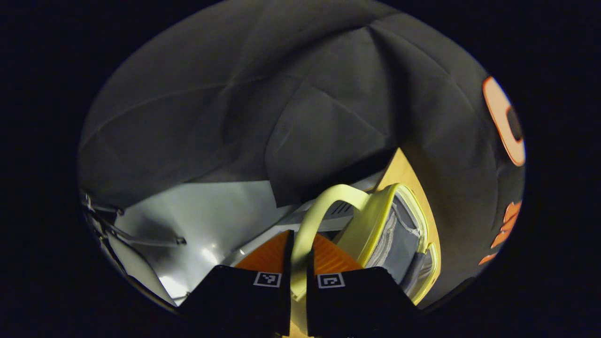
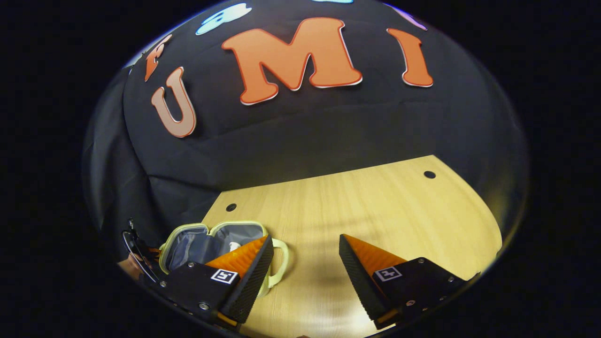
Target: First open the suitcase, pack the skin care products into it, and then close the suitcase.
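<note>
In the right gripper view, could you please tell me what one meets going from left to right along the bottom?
Open suitcase with its grey lining → its pale yellow handle → bare wooden table in the gap of the open right gripper.

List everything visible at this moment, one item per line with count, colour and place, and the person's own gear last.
suitcase: one, pale yellow-green shell with grey lining, lying open at the table's left end in the right gripper view
suitcase handle: one, pale yellow-green loop, running between the left claw's fingers
white item in the suitcase: one, too small to identify
table: one, light wood with two dark holes, under the suitcase
booth wall: black cloth behind the table
left claw: one, closed on the suitcase handle
right claw: one, open, holding nothing, above bare tabletop right of the suitcase
</note>
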A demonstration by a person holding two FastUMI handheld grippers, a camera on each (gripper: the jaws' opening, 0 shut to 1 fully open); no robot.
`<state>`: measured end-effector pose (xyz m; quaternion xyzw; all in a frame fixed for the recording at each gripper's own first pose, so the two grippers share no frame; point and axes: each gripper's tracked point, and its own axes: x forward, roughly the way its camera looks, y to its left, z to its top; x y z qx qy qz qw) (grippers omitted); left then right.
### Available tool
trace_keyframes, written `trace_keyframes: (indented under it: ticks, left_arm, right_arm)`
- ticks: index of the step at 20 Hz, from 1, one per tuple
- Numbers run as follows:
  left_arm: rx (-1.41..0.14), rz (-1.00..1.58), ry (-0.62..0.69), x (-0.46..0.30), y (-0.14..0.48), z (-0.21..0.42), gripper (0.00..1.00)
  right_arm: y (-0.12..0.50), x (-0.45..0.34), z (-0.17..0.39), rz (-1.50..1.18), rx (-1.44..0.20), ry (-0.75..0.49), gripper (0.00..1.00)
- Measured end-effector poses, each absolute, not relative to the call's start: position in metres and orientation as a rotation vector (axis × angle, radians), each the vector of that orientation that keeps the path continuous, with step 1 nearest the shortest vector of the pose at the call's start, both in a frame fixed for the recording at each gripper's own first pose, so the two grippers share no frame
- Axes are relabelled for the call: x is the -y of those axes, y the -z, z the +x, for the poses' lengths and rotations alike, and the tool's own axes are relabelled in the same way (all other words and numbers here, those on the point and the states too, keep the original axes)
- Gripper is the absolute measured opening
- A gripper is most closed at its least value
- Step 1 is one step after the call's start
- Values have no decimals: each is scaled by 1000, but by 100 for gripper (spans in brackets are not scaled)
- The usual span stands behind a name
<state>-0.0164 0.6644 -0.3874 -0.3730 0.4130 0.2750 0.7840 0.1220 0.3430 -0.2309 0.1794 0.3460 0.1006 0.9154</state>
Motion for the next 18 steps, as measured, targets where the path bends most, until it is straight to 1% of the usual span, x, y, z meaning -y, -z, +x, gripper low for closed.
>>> trace_keyframes:
  ticks: [3,4,7,8,12,16,18]
  left_arm:
    - [-860,-679,-582,-668,356,-13,13]
    - [-863,-650,-573,-662,355,-9,6]
    - [-820,-494,-562,-660,317,1,6]
    - [-802,-449,-549,-656,303,7,1]
    - [-718,-250,-506,-636,238,22,1]
    - [-646,-239,-494,-611,190,32,1]
    - [-604,-233,-461,-585,171,36,1]
  right_arm:
    - [221,-319,124,360,-657,-166,92]
    - [218,-313,124,360,-648,-161,92]
    - [212,-302,133,364,-625,-149,92]
    - [210,-295,133,366,-613,-149,93]
    - [203,-278,137,352,-570,-139,93]
    - [211,-261,141,329,-558,-141,93]
    - [207,-252,147,321,-525,-128,93]
